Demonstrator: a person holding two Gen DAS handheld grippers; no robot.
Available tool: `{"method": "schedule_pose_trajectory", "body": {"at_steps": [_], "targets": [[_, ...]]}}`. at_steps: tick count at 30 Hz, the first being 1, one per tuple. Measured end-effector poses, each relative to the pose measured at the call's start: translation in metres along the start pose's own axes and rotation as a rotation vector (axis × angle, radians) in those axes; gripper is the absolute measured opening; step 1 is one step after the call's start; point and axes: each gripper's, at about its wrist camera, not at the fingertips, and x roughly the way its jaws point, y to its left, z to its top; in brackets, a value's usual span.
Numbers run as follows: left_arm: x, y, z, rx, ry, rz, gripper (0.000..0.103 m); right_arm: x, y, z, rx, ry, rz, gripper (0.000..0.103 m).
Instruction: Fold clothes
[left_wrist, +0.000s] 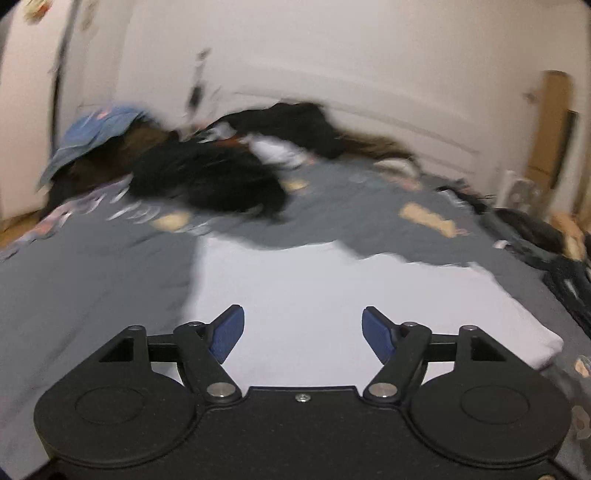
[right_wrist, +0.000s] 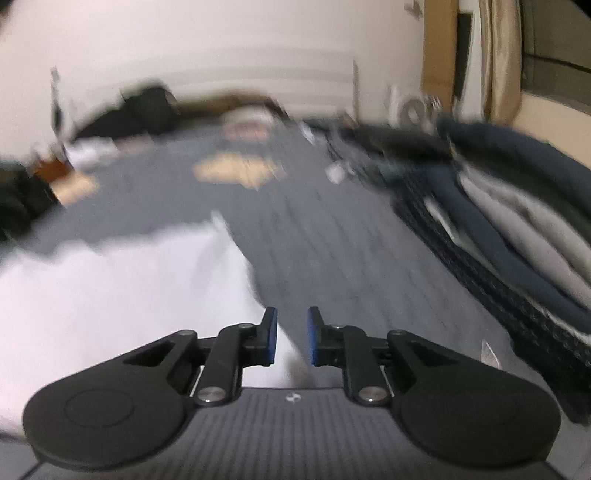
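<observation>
White garment (left_wrist: 332, 295) lies flat on grey bed cover (left_wrist: 92, 277), just ahead of left gripper (left_wrist: 303, 332), spread wide, empty. Right gripper (right_wrist: 291, 336), narrow gap, empty, at its right edge, likely lining up an edge grab.

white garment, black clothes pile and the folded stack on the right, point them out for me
white garment (left_wrist: 332, 295), left wrist view, flat middle of the cloth
black clothes pile (left_wrist: 207, 181), left wrist view, centre of the front heap
folded stack (right_wrist: 517, 206), right wrist view, grey layer on its side

Pale wall (left_wrist: 332, 55) behind a grey patterned bedspread (left_wrist: 92, 277), wooden door frame (right_wrist: 437, 55) right.
</observation>
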Motion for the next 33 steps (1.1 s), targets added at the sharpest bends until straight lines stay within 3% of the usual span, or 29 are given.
{"method": "schedule_pose_trajectory", "body": {"at_steps": [3, 5, 6, 7, 9, 10, 12, 13, 16, 17, 18, 20, 22, 24, 26, 29, 33], "targets": [[0.037, -0.022, -0.017, -0.067, 0.083, -0.067, 0.064, 0.003, 0.031, -0.015, 0.048, 0.042, 0.252, 0.035], [0.06, -0.026, -0.029, -0.093, 0.149, -0.07, 0.063, 0.006, 0.051, -0.025, 0.08, 0.076, 0.423, 0.035], [0.067, -0.023, -0.034, -0.101, 0.173, -0.064, 0.058, 0.014, 0.061, -0.034, 0.085, 0.12, 0.457, 0.035], [0.073, -0.016, -0.038, -0.106, 0.192, -0.054, 0.054, 0.023, 0.061, -0.041, 0.078, 0.155, 0.436, 0.035], [0.08, -0.002, -0.043, -0.105, 0.216, -0.03, 0.028, 0.042, 0.056, -0.053, 0.058, 0.214, 0.371, 0.034], [0.079, 0.008, -0.042, -0.096, 0.214, -0.012, 0.026, 0.052, 0.054, -0.059, 0.048, 0.244, 0.338, 0.031], [0.068, 0.031, -0.037, -0.118, 0.207, 0.055, 0.025, 0.049, 0.05, -0.058, 0.012, 0.238, 0.316, 0.006], [0.061, 0.044, -0.035, -0.132, 0.203, 0.091, 0.025, 0.047, 0.048, -0.056, -0.006, 0.231, 0.307, 0.0], [0.038, 0.052, -0.024, -0.072, 0.192, 0.131, 0.034, 0.039, 0.043, -0.052, -0.063, 0.21, 0.281, 0.0], [0.03, 0.054, -0.021, -0.049, 0.188, 0.142, 0.051, 0.036, 0.041, -0.05, -0.081, 0.203, 0.273, 0.0], [0.024, 0.045, -0.018, 0.027, 0.175, 0.149, 0.067, 0.033, 0.039, -0.049, -0.1, 0.196, 0.264, 0.0], [0.017, 0.019, -0.017, 0.251, 0.156, 0.143, 0.072, 0.028, 0.036, -0.046, -0.137, 0.182, 0.247, 0.0], [0.015, -0.009, -0.021, 0.482, 0.147, 0.104, 0.072, 0.023, 0.032, -0.043, -0.175, 0.168, 0.229, 0.007], [0.019, -0.039, -0.031, 0.715, 0.123, 0.075, 0.072, 0.018, 0.029, -0.04, -0.212, 0.154, 0.212, 0.043], [0.028, -0.062, -0.049, 0.919, 0.116, 0.053, 0.072, 0.008, 0.033, -0.039, -0.293, 0.12, 0.235, 0.053], [0.051, -0.084, -0.073, 1.139, 0.134, 0.027, 0.072, -0.003, 0.048, -0.041, -0.394, 0.094, 0.323, 0.055], [0.071, -0.09, -0.106, 1.363, 0.151, 0.048, 0.067, -0.008, 0.063, -0.051, -0.428, 0.121, 0.442, 0.055]]}}
